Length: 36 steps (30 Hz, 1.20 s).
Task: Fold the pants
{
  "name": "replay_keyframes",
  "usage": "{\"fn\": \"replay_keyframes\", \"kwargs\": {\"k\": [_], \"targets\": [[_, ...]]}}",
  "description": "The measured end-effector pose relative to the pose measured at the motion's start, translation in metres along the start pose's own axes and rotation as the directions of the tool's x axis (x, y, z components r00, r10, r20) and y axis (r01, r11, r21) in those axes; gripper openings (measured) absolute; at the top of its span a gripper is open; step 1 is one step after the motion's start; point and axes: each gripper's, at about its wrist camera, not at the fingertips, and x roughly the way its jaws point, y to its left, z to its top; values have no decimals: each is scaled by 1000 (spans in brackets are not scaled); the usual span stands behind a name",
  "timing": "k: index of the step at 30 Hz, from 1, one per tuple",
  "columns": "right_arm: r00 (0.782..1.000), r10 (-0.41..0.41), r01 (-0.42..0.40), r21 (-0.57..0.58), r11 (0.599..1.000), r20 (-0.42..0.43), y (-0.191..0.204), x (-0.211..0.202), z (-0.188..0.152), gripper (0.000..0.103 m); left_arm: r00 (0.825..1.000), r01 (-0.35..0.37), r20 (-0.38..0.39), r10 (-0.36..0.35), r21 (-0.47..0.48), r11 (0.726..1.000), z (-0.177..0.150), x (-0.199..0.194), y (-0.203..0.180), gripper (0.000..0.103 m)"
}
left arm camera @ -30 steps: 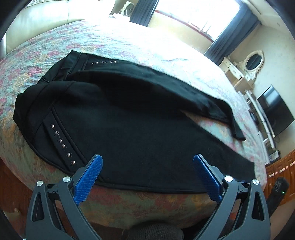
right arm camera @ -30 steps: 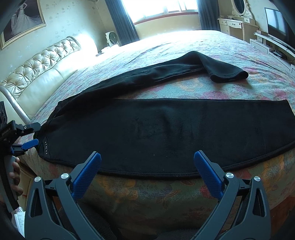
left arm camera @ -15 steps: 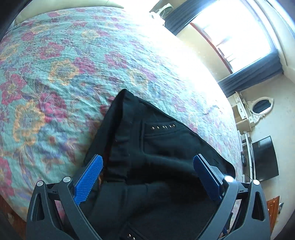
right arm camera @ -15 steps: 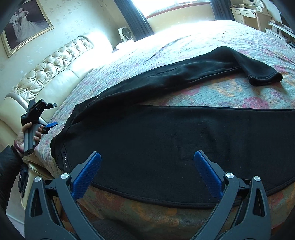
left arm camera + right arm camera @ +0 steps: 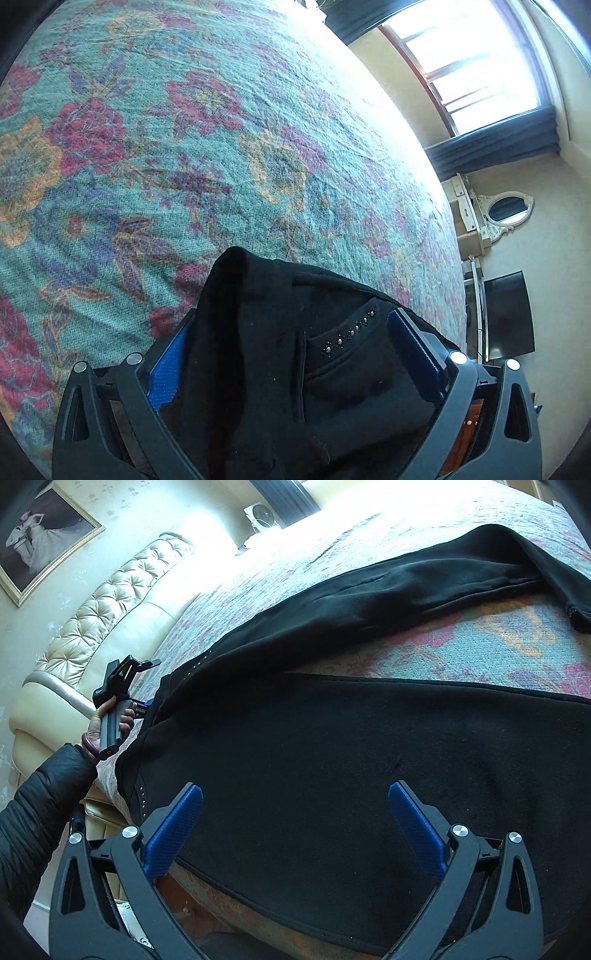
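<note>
closing around the pants (image 5: pixel 280 369) waistband, left gripper (image 5: pixel 291 354) faces floral bedspread (image 5: pixel 184 147); right gripper (image 5: pixel 295 827) gapes.

Both wrist views look steeply down, close over the pants (image 5: pixel 280 369) on the bed (image 5: pixel 184 166).

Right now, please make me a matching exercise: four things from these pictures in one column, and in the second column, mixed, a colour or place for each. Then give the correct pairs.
Column 1:
1. pants
2. bedspread
3. headboard
4. left gripper

Column 2:
A. cream, tufted, at the bed's end
B. at the waistband end of the garment, cloth between its fingers
C. floral, green and pink
D. black, spread across the bed

Pairs: 1-D, 2-C, 3-A, 4-B
</note>
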Motion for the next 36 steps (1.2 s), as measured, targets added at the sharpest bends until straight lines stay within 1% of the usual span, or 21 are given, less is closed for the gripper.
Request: {"fn": "replay_keyframes", "kwargs": {"k": [1,2,3,7,9,11,13,15,17,19,22,23,24,25,26,27,28,29,30,33,36], "targets": [[1000,6,-6,0,1000,-9,-2,3,3,101,1000,12,0,-12,13,1000,1,1,0,65],[1000,11,-11,-5,1000,-18,-3,5,8,101,1000,-24,-16,24,13,1000,6,8,2,22],[1000,17,-17,-13,1000,-23,-4,7,13,101,996,-89,-32,89,10,996,8,14,5,11],[997,70,-71,-78,994,-14,-9,10,57,101,991,-135,-15,136,67,989,5,15,5,11],[998,60,-59,-163,985,-1,-9,12,94,101,986,-166,-11,168,89,982,4,17,3,10],[998,59,-58,-299,952,-7,-7,24,139,101,983,-179,-15,181,95,979,5,20,4,10],[999,-26,15,-446,895,-19,-2,46,180,101,981,-190,-23,193,97,977,6,23,5,10],[991,-121,72,-561,825,-51,-1,73,214,101,978,-205,-27,209,107,973,7,25,4,10],[976,-187,86,-600,795,-109,-7,105,240,100,974,-219,-35,224,122,968,10,27,1,12],[960,-219,66,-620,781,-173,-13,133,252,94,973,-220,-37,226,120,968,12,28,2,13],[946,-267,72,-680,729,-186,-19,159,255,94,979,-200,-32,204,103,974,16,31,5,19],[945,-278,83,-696,714,-173,-20,164,255,94,982,-183,-32,187,97,978,16,30,6,24],[942,-282,79,-700,710,-181,-22,168,253,94,987,-152,-34,155,88,985,17,29,7,36],[934,-285,66,-678,732,-216,-29,176,256,92,994,-104,-35,107,74,992,19,30,7,44],[932,-279,65,-647,760,-233,-33,180,259,88,995,-90,-25,92,65,994,18,30,6,49],[934,-268,64,-630,774,-235,-33,178,261,66,993,-116,-18,118,80,990,17,31,3,44],[938,-243,43,-613,789,-248,-32,173,262,32,983,-181,-2,183,119,976,15,34,-4,35],[938,-219,20,-591,807,-268,-32,168,263,17,967,-251,13,253,174,952,12,37,-10,20],[938,-224,22,-597,802,-266,-28,163,261,11,962,-271,27,271,210,939,10,38,-15,16],[950,-255,75,-658,749,-182,-9,143,247,8,963,-269,55,263,206,941,7,35,-20,13],[970,-231,128,-657,743,-72,6,108,241,8,971,-233,104,217,189,954,5,21,-26,12]]}}
